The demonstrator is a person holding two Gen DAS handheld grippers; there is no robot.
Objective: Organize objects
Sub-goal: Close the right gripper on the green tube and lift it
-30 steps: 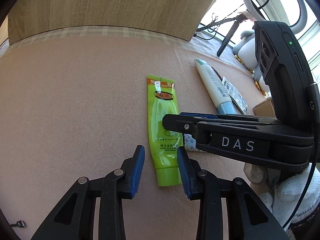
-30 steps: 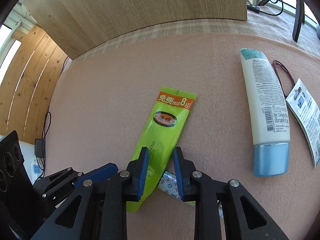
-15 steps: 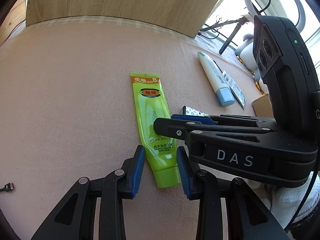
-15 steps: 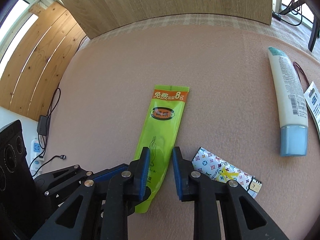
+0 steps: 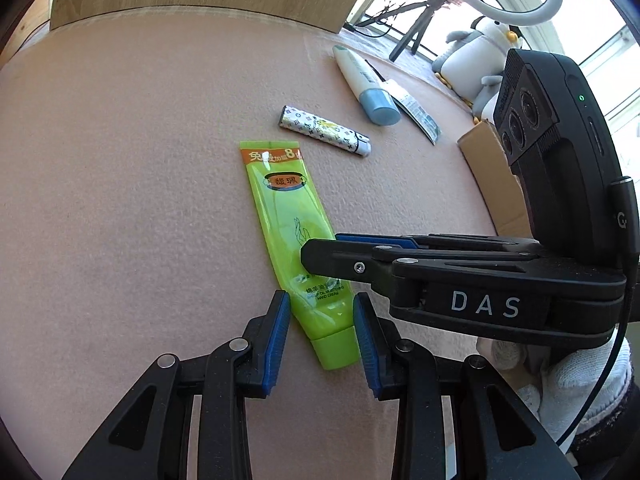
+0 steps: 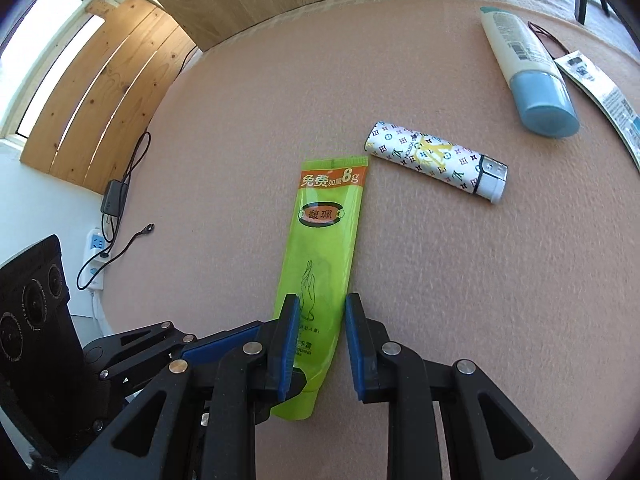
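The green tube [image 5: 294,240] lies flat mid-mat, cap end between the left gripper [image 5: 322,340] jaws – apart, not pressing. The right gripper [image 6: 318,344] (also apart) straddles it. Patterned lighter [image 6: 436,160] just beyond; bare pink mat [image 5: 120,200] stretches leftward to its edge.

The table [image 6: 224,168] had a pinkish felt cover. A green hand cream tube [image 6: 324,248] lay mid-table, a patterned lighter [image 6: 436,160] just beside its flat end, and a white tube with a blue cap [image 6: 524,68] plus a leaflet [image 6: 600,88] nearer the right edge.
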